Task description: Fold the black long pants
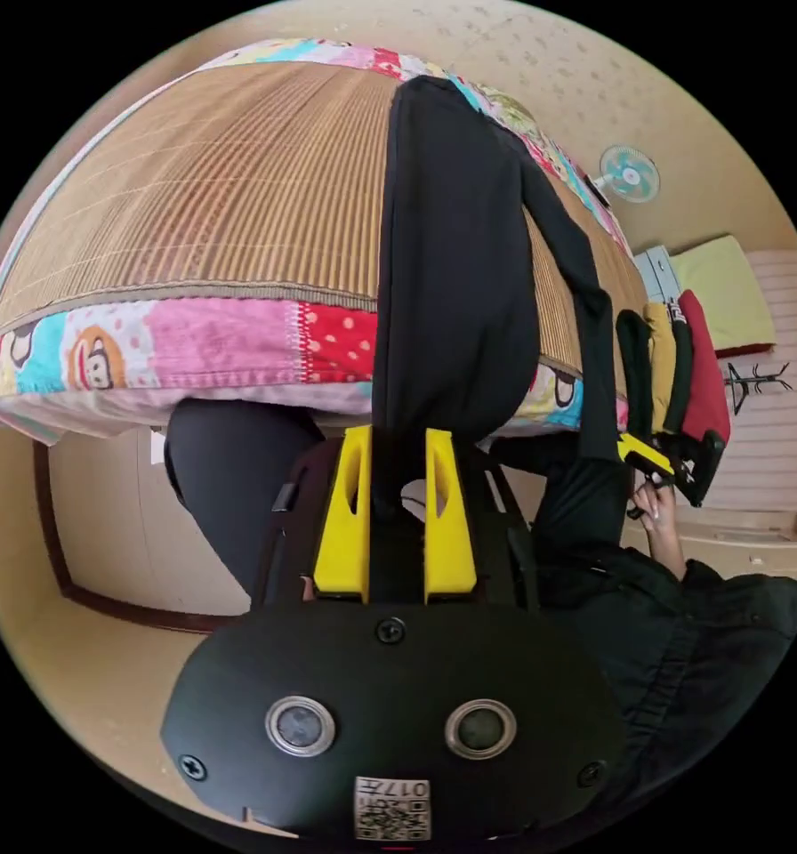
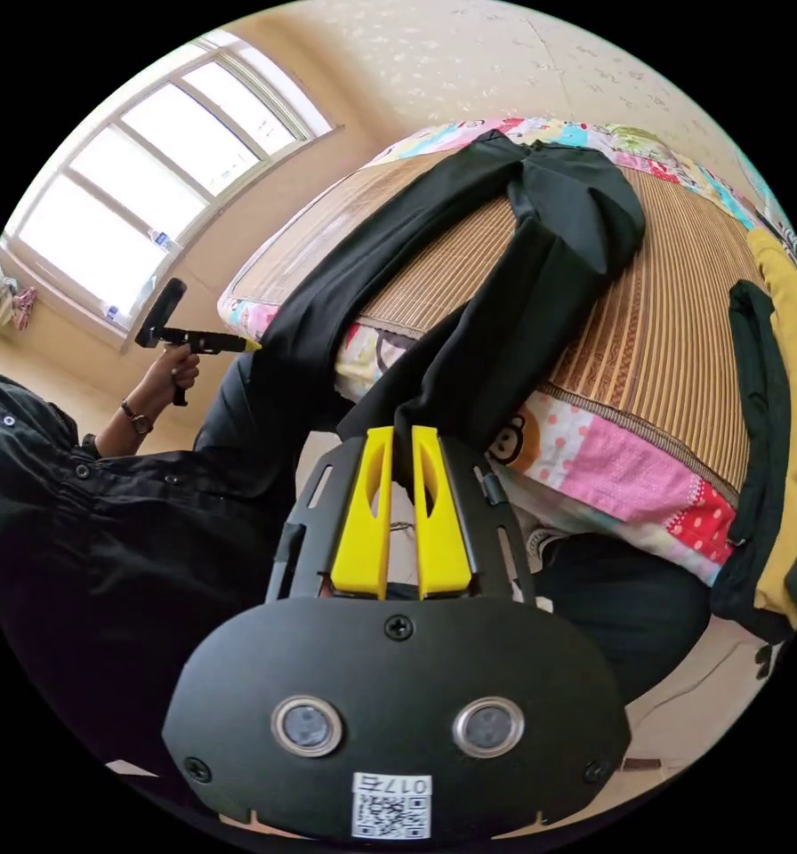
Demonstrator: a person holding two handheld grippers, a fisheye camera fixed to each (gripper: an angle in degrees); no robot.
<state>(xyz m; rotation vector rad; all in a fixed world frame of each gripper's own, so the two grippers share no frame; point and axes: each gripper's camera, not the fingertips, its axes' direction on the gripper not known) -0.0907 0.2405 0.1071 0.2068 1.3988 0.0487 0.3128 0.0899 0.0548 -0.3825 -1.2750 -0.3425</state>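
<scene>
The black long pants (image 1: pixel 456 267) lie spread over a bed with a woven straw mat (image 1: pixel 212 196), legs hanging over the near edge. My left gripper (image 1: pixel 397 436) is shut on the end of one leg, the cloth pinched between its yellow jaws. In the right gripper view the pants (image 2: pixel 541 267) form an upside-down V on the mat (image 2: pixel 674 356). My right gripper (image 2: pixel 402 436) is shut on the other leg's end. The right gripper (image 1: pixel 652 458) also appears in the left gripper view, held by a hand, and the left gripper (image 2: pixel 238 342) in the right gripper view.
A patchwork cartoon sheet (image 1: pixel 194 347) covers the mattress side. Folded clothes in black, yellow, green and red (image 1: pixel 674 374) hang over the bed edge beside the pants. The person's dark jacket (image 2: pixel 87 534) and knees are close below. A window (image 2: pixel 140 187) and a wall fan (image 1: pixel 630 173) stand behind.
</scene>
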